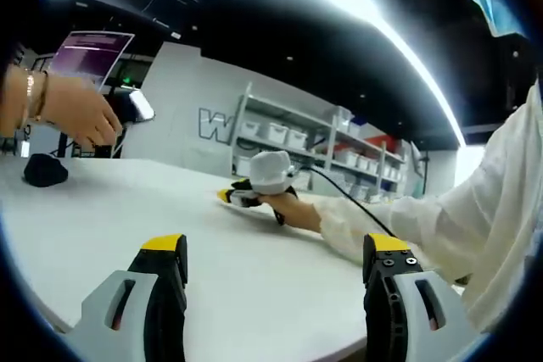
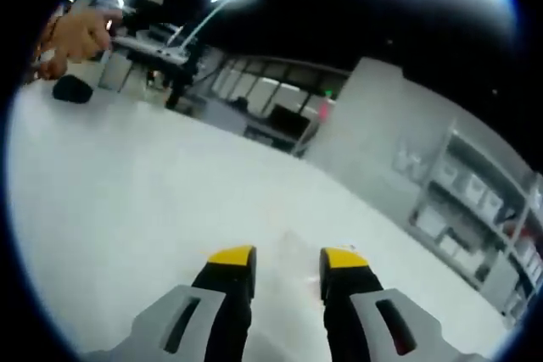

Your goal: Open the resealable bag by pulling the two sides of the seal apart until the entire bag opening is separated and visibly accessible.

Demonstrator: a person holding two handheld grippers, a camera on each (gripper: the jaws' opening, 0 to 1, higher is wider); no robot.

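Note:
My left gripper (image 1: 273, 247) hangs open over the near part of the white table (image 1: 127, 218), its yellow-tipped jaws wide apart with nothing between them. Across the table, a hand in a white sleeve (image 1: 407, 218) rests my right gripper (image 1: 227, 197) low on the surface. In the right gripper view, that right gripper (image 2: 287, 258) stands open with a narrower gap just above the table (image 2: 127, 175). A faint, clear outline (image 2: 297, 242) lies on the table ahead of its tips. I cannot tell whether it is the bag.
Another person's hand (image 1: 81, 116) with a bracelet reaches in at the far left, seen too as a hand (image 2: 81, 31) in the right gripper view. A small black object (image 1: 44, 171) lies below it, the same black object (image 2: 72, 89). Shelving with bins (image 1: 297, 137) stands behind the table.

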